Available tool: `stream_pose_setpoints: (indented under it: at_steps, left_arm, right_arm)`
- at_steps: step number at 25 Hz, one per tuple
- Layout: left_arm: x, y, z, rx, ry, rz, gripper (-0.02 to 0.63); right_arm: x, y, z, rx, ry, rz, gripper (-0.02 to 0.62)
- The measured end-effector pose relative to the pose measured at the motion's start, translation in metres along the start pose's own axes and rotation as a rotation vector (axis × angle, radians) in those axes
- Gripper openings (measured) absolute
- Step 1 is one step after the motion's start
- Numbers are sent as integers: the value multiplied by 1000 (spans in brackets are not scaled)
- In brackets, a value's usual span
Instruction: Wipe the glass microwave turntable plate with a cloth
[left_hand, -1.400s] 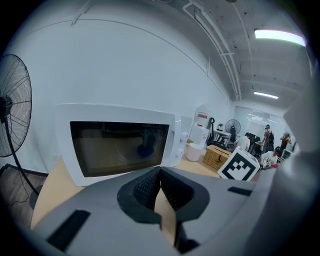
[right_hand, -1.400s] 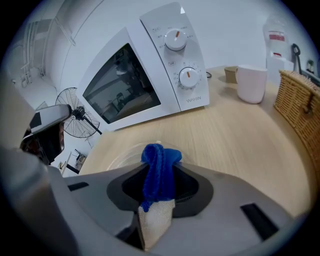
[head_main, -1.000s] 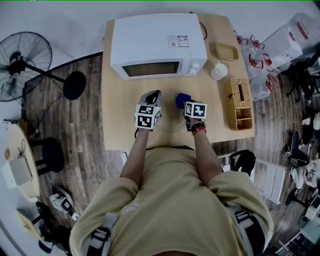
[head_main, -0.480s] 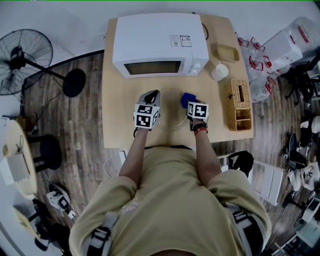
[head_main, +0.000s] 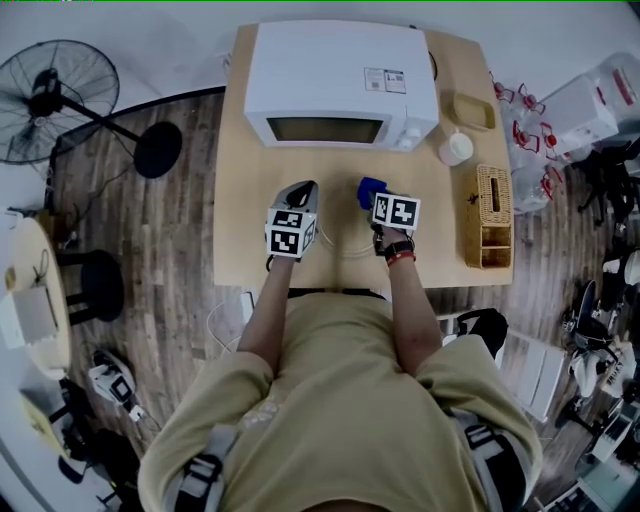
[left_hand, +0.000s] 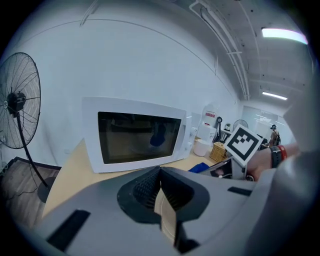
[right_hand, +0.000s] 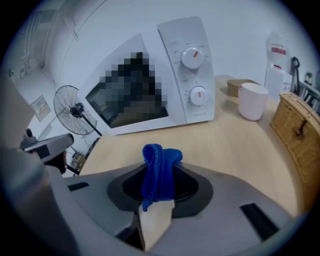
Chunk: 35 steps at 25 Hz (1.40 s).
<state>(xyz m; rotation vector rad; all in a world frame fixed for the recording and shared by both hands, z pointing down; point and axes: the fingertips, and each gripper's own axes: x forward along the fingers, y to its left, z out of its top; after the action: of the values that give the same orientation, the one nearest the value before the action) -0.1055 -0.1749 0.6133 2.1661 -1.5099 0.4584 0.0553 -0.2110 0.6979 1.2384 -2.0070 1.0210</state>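
The light wooden worktop (head_main: 235, 230) carries a white microwave oven (head_main: 340, 80) at its far side, door shut. To its right stand a white mug (head_main: 455, 148), a shallow yellowish tray (head_main: 473, 110) and a woven wicker box (head_main: 488, 215). A black standing fan (head_main: 55, 95) and a round black stool (head_main: 95, 285) stand on the wooden floor to the left, well apart from the work.

The left claw (head_main: 305, 188) and right claw (head_main: 375, 200) hover side by side over the near half of the worktop, in front of the microwave. The round glass turntable plate (head_main: 345, 254) lies between them and shows only as a faint curved rim. Both claws cover part of it from above.

The left gripper view shows the left claw (left_hand: 160, 172) with its ribbed pads drawn together and nothing seen between them. Past it are the microwave (left_hand: 135, 137) and the fan (left_hand: 15, 100).

The right gripper view shows the right claw (right_hand: 159, 175) clamped on a bunched blue cloth (right_hand: 159, 167), which sticks up above the pads. It also gives the microwave's two dials, the mug (right_hand: 251, 100) and the wicker box (right_hand: 300, 130) from the side. The glass plate cannot be made out in either gripper view.
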Motion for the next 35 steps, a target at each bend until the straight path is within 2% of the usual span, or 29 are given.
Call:
stream_pose_setpoints:
  at_steps: [3, 5, 13, 15, 22, 28, 35]
  left_arm:
    - [-5, 10, -4, -12, 0, 20, 21]
    - [-9, 16, -6, -19, -1, 34, 21]
    - [-26, 40, -12, -44, -3, 90, 20]
    - [-29, 44, -14, -51, -2, 100, 20]
    - [-32, 49, -17, -62, 0, 113, 20]
    - [-29, 47, -17, -59, 8, 106, 20]
    - [-24, 41, -13, -48, 9, 94, 21]
  right_arm:
    - [10, 45, 2, 4, -2, 162, 117]
    - [17, 68, -5, 6, 19, 236, 117]
    - [38, 128, -40, 48, 120, 454, 117]
    - [41, 137, -45, 53, 135, 486, 116]
    - [53, 150, -64, 18, 181, 473, 117]
    - [58, 142, -70, -128, 163, 379, 116]
    - [57, 135, -69, -106, 159, 380, 116]
